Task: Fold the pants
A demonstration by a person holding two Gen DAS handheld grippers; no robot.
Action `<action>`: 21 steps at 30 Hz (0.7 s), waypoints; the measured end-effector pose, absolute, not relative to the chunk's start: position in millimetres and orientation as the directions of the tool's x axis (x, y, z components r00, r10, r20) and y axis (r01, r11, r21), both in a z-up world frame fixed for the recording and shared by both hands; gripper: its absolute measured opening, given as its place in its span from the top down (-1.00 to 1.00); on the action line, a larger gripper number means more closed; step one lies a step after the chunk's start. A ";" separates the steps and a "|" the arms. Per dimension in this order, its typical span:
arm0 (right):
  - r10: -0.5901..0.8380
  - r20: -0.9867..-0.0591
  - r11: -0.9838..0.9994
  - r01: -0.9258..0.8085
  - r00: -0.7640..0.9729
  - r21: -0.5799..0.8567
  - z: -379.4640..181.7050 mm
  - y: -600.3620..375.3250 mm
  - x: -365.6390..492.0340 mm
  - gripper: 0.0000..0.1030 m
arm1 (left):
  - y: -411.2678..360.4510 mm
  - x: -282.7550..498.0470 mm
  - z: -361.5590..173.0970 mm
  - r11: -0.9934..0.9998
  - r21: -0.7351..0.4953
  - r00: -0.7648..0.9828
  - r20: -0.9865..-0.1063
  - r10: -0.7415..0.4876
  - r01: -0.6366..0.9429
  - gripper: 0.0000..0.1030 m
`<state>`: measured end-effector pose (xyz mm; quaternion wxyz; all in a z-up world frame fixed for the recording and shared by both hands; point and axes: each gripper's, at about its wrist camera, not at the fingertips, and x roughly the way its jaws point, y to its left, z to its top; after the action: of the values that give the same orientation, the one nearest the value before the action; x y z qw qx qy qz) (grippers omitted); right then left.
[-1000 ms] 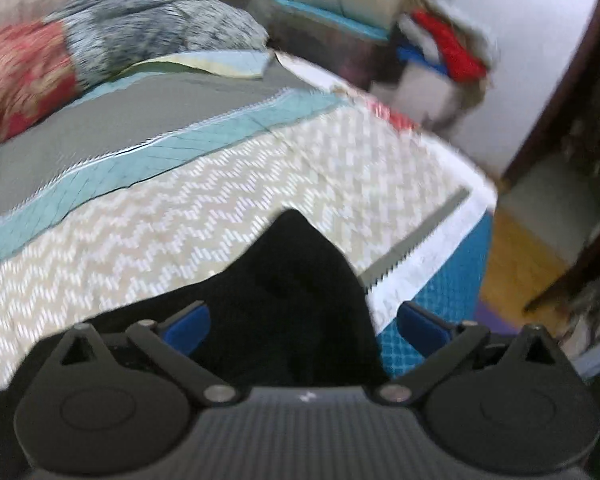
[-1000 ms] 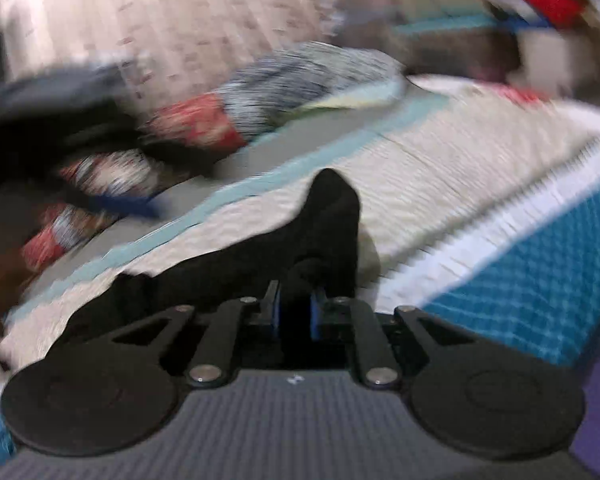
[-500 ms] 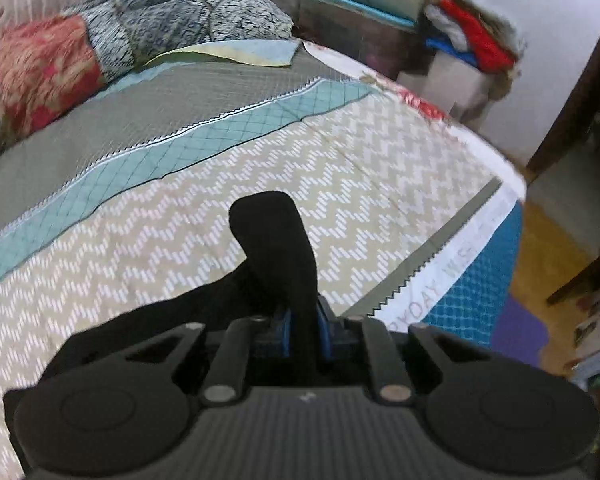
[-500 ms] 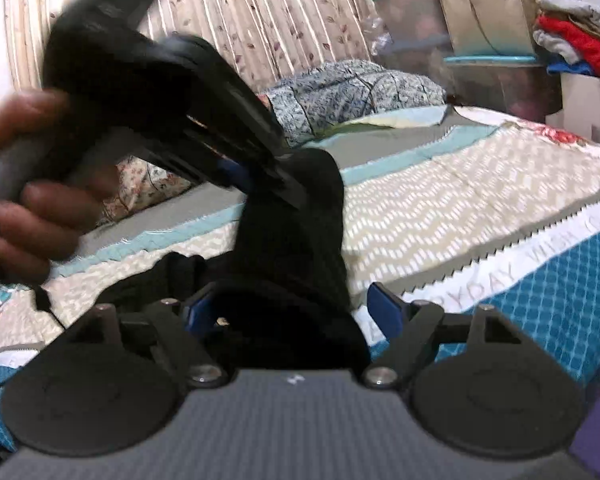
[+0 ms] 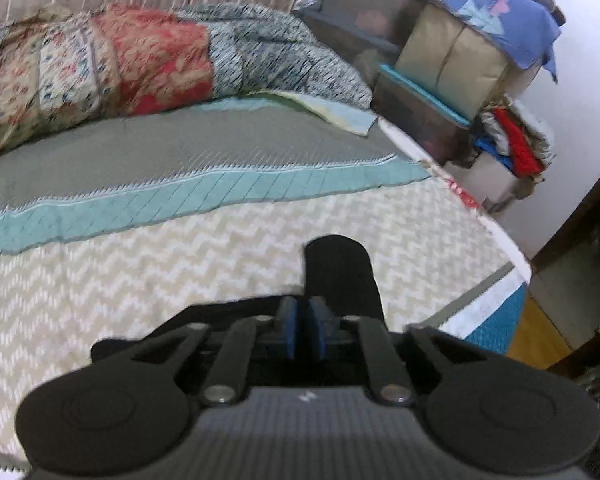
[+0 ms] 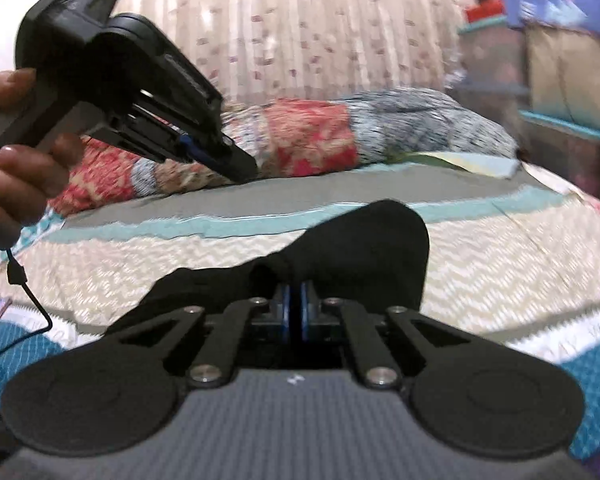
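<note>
Both grippers are clamped on black pants: the left gripper [image 5: 303,334] has its blue pads pressed together on a fold of the dark fabric, and a rounded flap of the pants [image 5: 340,280] stands up just beyond and to the right of its fingertips. Seen from the right wrist, the right gripper [image 6: 296,312] is likewise pinched closed on the pants [image 6: 364,248], which rise in a broad black hump directly ahead of its fingers and trail off to its left. Beneath and ahead of both grippers lies a bed covered with a bedspread [image 5: 180,272] in beige and white zigzag, crossed farther out by a teal band [image 5: 204,196] and then a grey panel. At the far end of the bed, beyond the grey panel, rests a rolled patchwork quilt [image 5: 148,64] in red, cream and blue-grey. Behind it hangs a pale floral curtain [image 6: 320,28]. To the far right of the left gripper, stacked storage boxes [image 5: 452,56] draped with blue cloth stand beside the bed, with folded clothes [image 5: 516,148] piled lower down against a white wall. Up and to the left of the right gripper, the person's left hand [image 6: 8,168] holds the other black gripper body above the bed, its tip pointing down towards the quilt
</note>
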<state>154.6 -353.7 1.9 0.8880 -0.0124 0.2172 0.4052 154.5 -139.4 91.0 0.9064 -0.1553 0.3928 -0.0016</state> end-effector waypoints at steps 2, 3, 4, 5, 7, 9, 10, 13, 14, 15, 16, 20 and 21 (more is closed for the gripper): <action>0.720 -0.407 0.659 -0.738 0.563 0.144 0.9 -347.0 150.5 0.85 | -136.9 156.3 84.2 0.950 -0.285 0.684 -0.719 -0.125 -0.126 -0.86; 0.720 -0.409 0.657 -0.740 0.561 0.141 1.3 -346.4 148.9 0.86 | -136.8 157.4 81.5 0.953 -0.273 0.688 -0.717 -0.111 -0.130 -1.00; 0.719 -0.409 0.658 -0.740 0.561 0.142 2.0 -347.2 146.9 0.86 | -135.9 159.4 78.6 0.957 -0.257 0.692 -0.715 -0.093 -0.137 -0.99; 0.718 -0.408 0.660 -0.737 0.564 0.144 3.0 -349.6 145.9 0.86 | -133.3 163.0 73.9 0.956 -0.255 0.683 -0.725 -0.091 -0.143 -0.99; 0.717 -0.399 0.667 -0.729 0.572 0.153 5.0 -356.7 152.5 0.86 | -125.5 175.1 61.4 0.937 -0.311 0.652 -0.746 -0.136 -0.161 -0.99; 0.718 -0.383 0.674 -0.718 0.581 0.176 9.6 -365.9 156.2 0.86 | -118.4 182.4 46.7 0.908 -0.382 0.618 -0.759 -0.204 -0.170 -0.99; 0.718 -0.373 0.679 -0.710 0.587 0.188 12.6 -371.2 158.3 0.86 | -117.0 185.9 38.8 0.895 -0.410 0.603 -0.764 -0.231 -0.177 -0.99; 0.730 -0.358 0.672 -0.706 0.582 0.222 13.9 -383.1 168.5 0.86 | -118.4 199.4 17.5 0.841 -0.504 0.574 -0.755 -0.318 -0.196 -1.00; 0.733 -0.356 0.671 -0.704 0.580 0.234 14.0 -386.4 169.3 0.86 | -119.6 204.3 11.1 0.817 -0.540 0.569 -0.743 -0.352 -0.201 -1.00; 0.734 -0.355 0.670 -0.702 0.579 0.241 13.4 -388.7 169.3 0.86 | -121.2 208.3 6.7 0.799 -0.566 0.568 -0.733 -0.374 -0.204 -0.99; 0.734 -0.354 0.671 -0.699 0.580 0.246 12.9 -390.6 169.0 0.86 | -123.0 212.4 3.4 0.784 -0.586 0.571 -0.722 -0.390 -0.205 -0.76; 0.736 -0.367 0.669 -0.696 0.569 0.260 9.2 -390.5 165.6 0.86 | -136.6 218.9 10.8 0.819 -0.542 0.572 -0.739 -0.356 -0.190 0.69; 0.741 -0.362 0.664 -0.699 0.566 0.266 10.3 -389.9 165.6 0.86 | -140.6 214.8 18.9 0.841 -0.514 0.589 -0.737 -0.332 -0.169 0.70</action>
<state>165.6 -389.9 10.3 0.8836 0.0463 0.2262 0.4074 214.8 -140.6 18.9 0.8469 -0.2777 0.4509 -0.0479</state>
